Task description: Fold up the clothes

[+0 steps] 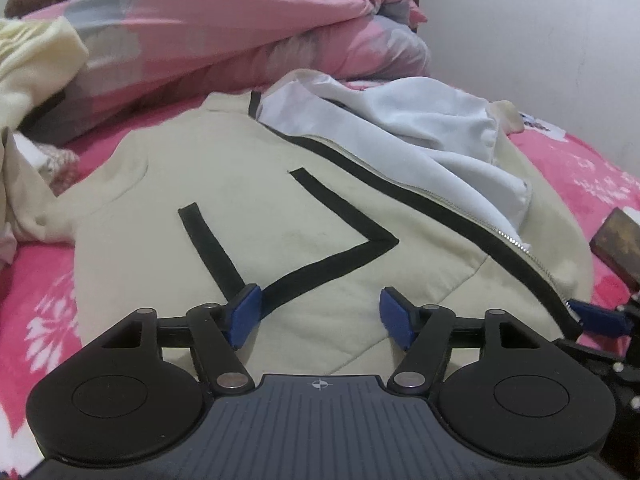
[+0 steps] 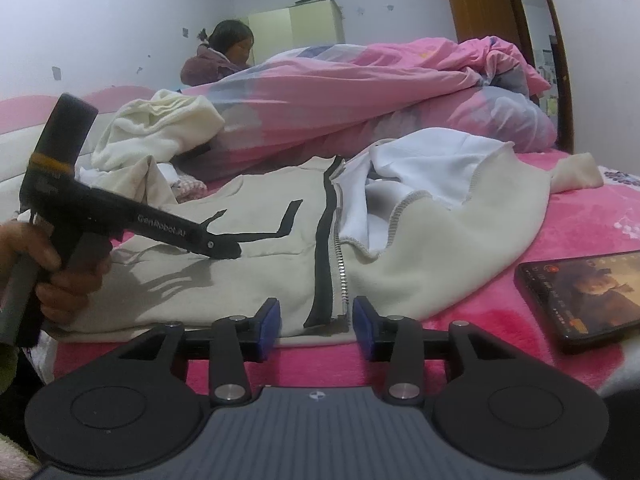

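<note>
A cream zip jacket (image 1: 224, 200) with black stripes lies spread on the pink bed, its right front flipped open to show the white lining (image 1: 420, 128). My left gripper (image 1: 320, 316) hovers open just above the jacket's left front near the hem, nothing between its blue pads. In the right wrist view the same jacket (image 2: 440, 256) lies ahead. My right gripper (image 2: 316, 322) stands open at the hem, its pads on either side of the zipper (image 2: 341, 276) and black trim. The left gripper's body (image 2: 132, 220) shows there too, held by a hand (image 2: 60, 280).
A phone (image 2: 580, 292) with a lit screen lies on the bed at the right. A pink quilt (image 2: 360, 92) is heaped behind the jacket, with a pile of cream clothes (image 2: 160, 132) at the left. A person (image 2: 224, 52) sits beyond the bed. A door (image 2: 480, 4) stands at the back right.
</note>
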The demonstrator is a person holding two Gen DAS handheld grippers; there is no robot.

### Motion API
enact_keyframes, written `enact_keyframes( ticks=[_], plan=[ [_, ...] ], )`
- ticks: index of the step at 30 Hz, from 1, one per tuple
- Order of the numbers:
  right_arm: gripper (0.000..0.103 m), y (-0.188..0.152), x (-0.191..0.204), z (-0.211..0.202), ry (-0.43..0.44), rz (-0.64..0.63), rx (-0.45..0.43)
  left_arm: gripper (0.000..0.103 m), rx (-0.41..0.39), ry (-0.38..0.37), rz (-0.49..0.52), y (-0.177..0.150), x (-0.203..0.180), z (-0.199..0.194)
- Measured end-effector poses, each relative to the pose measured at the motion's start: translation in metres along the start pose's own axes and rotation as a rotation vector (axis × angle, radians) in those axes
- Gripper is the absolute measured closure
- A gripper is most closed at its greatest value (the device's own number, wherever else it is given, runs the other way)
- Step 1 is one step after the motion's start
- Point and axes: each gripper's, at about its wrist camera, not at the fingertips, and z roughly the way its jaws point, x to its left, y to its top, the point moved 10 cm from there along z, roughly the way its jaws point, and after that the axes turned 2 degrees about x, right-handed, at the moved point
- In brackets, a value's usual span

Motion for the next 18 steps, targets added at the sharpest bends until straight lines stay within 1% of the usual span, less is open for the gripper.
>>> enact_keyframes(
  ticks=[3, 6, 8, 10, 15, 18],
  plan=[
    [0.06, 0.002, -0.002, -0.001, 0.017, 0.029, 0.003, 0.035, -0.005, 0.001, 0.007, 0.0, -0.001, 0.002],
    [0.06, 0.008, -0.008, -0.004, 0.057, 0.103, 0.024, 0.034, -0.002, -0.005, 0.003, 0.0, 0.0, 0.002],
    [0.06, 0.018, -0.016, -0.01, 0.064, 0.141, 0.023, 0.034, -0.002, -0.01, -0.003, 0.001, 0.0, 0.004],
    [0.06, 0.035, -0.029, -0.019, 0.057, 0.177, -0.004, 0.033, -0.006, -0.013, -0.008, 0.0, 0.0, 0.005],
    [0.06, 0.096, -0.079, -0.028, 0.058, 0.322, -0.077, 0.033, -0.016, -0.021, -0.014, 0.0, 0.0, 0.005],
    [0.059, 0.104, -0.128, 0.0, 0.028, 0.485, -0.034, 0.033, -0.021, -0.031, -0.022, -0.001, 0.001, 0.005]
  ],
)
